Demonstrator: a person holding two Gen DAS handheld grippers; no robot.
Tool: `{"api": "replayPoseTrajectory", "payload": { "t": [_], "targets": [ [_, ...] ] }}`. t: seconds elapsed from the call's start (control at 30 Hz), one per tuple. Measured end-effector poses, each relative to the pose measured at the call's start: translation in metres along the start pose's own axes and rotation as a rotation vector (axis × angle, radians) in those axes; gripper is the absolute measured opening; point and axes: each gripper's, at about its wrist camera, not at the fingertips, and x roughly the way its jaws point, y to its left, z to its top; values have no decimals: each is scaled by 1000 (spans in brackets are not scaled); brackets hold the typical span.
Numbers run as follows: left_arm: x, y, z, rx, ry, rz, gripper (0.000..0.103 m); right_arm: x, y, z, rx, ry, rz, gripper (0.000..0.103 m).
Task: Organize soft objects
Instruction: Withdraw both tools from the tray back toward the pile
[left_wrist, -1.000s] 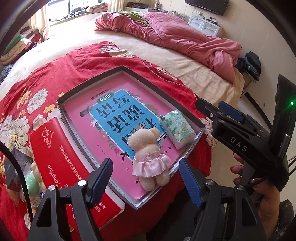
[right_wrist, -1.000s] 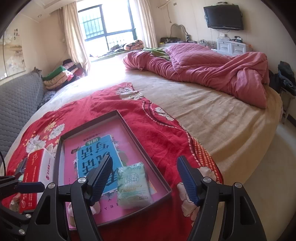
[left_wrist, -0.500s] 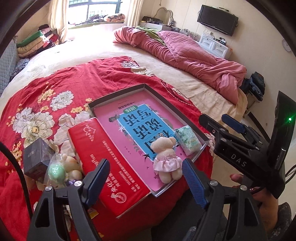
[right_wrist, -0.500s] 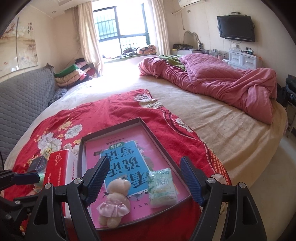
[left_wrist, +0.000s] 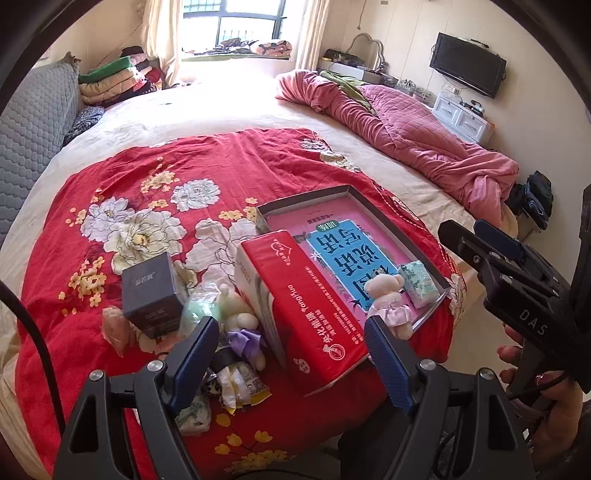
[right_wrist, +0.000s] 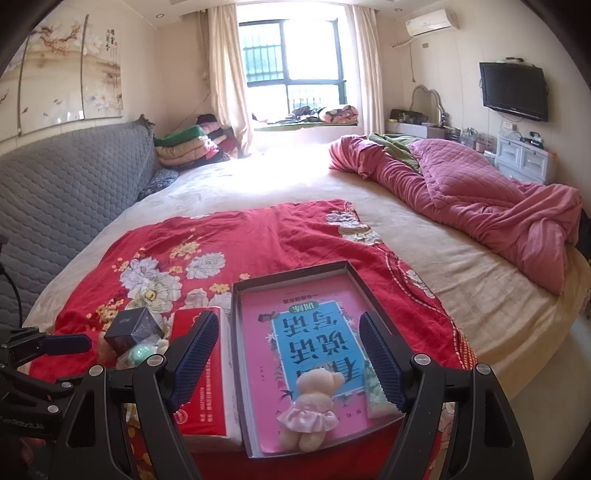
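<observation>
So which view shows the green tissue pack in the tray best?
The left wrist view: the green tissue pack lies unobstructed beside the teddy bear in the tray. In the right wrist view, the right gripper's finger covers most of the pack.

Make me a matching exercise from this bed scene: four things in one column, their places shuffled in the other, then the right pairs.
Things:
1. teddy bear
2. red tissue pack
3. dark box
4. pink quilt

Places:
A. against the tray's outer left side
B. far right of the bed
C. inside the tray
D. on the floral cloth, left of the tissue pack

Pairs: 1-C, 2-A, 3-D, 4-B
</observation>
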Motion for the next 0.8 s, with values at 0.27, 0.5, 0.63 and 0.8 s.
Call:
{"api": "replayPoseTrajectory", "payload": {
  "t": [0.27, 0.5, 0.63, 0.8],
  "targets": [
    [-30, 41, -9, -68, -3, 49, 80, -13, 39, 9, -39, 7, 75, 80],
    [-56, 85, -15, -145, -39, 90, 81, -21, 67, 16, -92, -6, 124, 80],
    [-60, 110, -23, -196, -32, 119, 81, -20, 84, 17, -122, -1, 149, 80],
    [-62, 142, -36, -256, -24, 154, 81, -16, 102, 12, -159, 15, 167, 80]
  ]
}}
